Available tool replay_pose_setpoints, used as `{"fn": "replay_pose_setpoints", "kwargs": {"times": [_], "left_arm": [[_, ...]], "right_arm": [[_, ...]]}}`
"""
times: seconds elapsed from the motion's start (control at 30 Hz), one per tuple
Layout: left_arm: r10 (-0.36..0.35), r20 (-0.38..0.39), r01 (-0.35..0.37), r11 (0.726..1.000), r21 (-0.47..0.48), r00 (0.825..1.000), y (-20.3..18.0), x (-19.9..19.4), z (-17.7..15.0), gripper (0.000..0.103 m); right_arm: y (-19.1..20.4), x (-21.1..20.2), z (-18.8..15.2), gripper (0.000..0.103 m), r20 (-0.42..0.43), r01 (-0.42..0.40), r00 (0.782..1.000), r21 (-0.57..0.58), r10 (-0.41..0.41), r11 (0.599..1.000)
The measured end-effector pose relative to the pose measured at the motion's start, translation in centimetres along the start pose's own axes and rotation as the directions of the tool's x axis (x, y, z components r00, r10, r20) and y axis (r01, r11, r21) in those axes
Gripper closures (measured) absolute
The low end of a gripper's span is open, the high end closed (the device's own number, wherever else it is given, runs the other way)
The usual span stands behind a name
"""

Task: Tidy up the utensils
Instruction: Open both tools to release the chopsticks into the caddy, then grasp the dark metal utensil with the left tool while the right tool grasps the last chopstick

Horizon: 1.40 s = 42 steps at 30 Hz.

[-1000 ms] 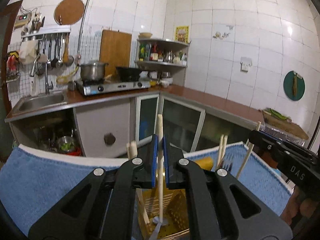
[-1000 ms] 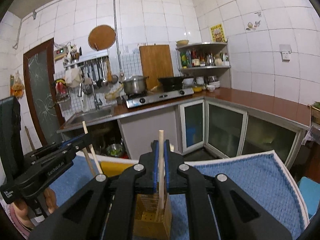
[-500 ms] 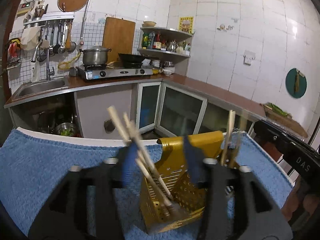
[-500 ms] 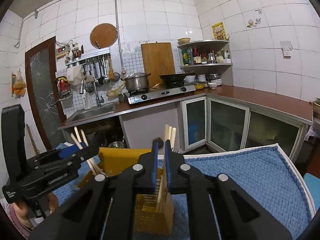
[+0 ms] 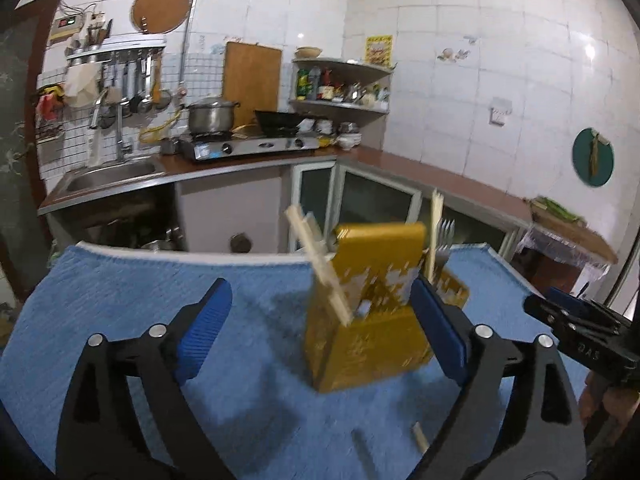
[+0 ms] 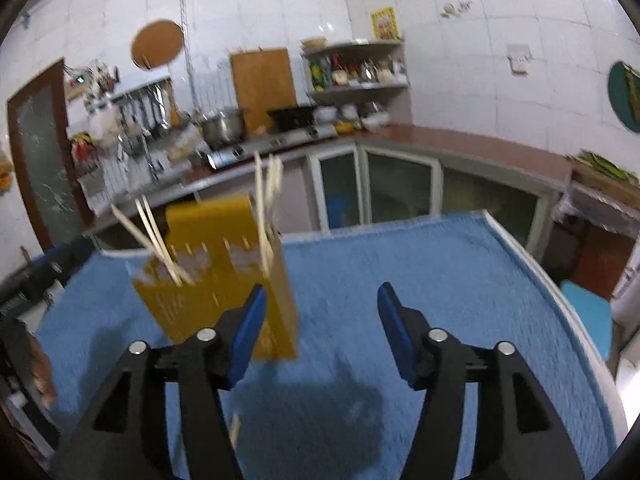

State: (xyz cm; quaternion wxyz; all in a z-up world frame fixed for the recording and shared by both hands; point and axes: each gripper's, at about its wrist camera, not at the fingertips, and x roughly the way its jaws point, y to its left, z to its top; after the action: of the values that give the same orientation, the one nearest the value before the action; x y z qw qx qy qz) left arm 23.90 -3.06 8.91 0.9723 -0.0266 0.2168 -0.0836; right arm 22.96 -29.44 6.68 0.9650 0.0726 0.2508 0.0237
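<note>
Chopsticks (image 5: 320, 268) lean in yellow holder (image 5: 372, 344) on blue towel (image 5: 120, 280), forks (image 5: 442, 246) maybe too. Left gripper (image 5: 320, 332) and right gripper (image 6: 320, 326) both wide open, empty.

left tongs (image 5: 320, 332) wide open, empty, right tongs (image 6: 320, 330) wide open, empty, both pointing fwd

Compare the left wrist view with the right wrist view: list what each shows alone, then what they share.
Only the left wrist view shows forks in the yellow holder and the open left tool. Only the right wrist view shows the open right tool and the brown door at left. Both show the holder with chopsticks, a loose chopstick lying on the blue towel, and the stove.
</note>
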Motion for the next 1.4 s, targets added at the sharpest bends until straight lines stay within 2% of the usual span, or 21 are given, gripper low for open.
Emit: {"fn": "replay_pose_setpoints", "kwargs": {"times": [0.13, 0.33, 0.47, 0.53, 0.83, 1.4], "left_arm": [[0.019, -0.057, -0.020, 1.000, -0.010, 0.998, 1.2, -0.4, -2.8, 0.011], [0.057, -0.110, -0.058, 0.998, -0.004, 0.992, 2.0, 0.4, -6.3, 0.009], [0.077, -0.123, -0.075, 0.997, 0.020, 0.989, 2.0, 0.4, -7.5, 0.009], [0.094, -0.115, -0.092, 0.996, 0.021, 0.989, 2.1, 0.1, -7.7, 0.005], [0.097, -0.170, -0.105, 0.993, -0.043, 0.981, 3.1, 0.7, -8.0, 0.005], [0.077, -0.291, -0.091, 0.995, -0.035, 0.954, 2.0, 3.4, -9.4, 0.006]], "right_arm": [[-0.2, -0.3, -4.0, 0.045, -0.048, 0.047, 0.998, -0.028, -0.048, 0.999], [0.2, 0.8, -7.8, 0.042, -0.119, 0.033, 0.992, -0.018, -0.035, 0.999], [0.7, 1.7, -9.2, 0.042, -0.151, 0.032, 0.988, -0.038, -0.038, 0.999], [0.9, 1.8, -9.5, 0.041, -0.155, 0.028, 0.987, -0.046, -0.035, 0.999], [1.4, 1.9, -9.3, 0.040, -0.160, 0.014, 0.987, -0.060, -0.023, 0.998], [3.1, 2.5, -9.4, 0.040, -0.194, -0.010, 0.981, -0.081, -0.006, 0.997]]}}
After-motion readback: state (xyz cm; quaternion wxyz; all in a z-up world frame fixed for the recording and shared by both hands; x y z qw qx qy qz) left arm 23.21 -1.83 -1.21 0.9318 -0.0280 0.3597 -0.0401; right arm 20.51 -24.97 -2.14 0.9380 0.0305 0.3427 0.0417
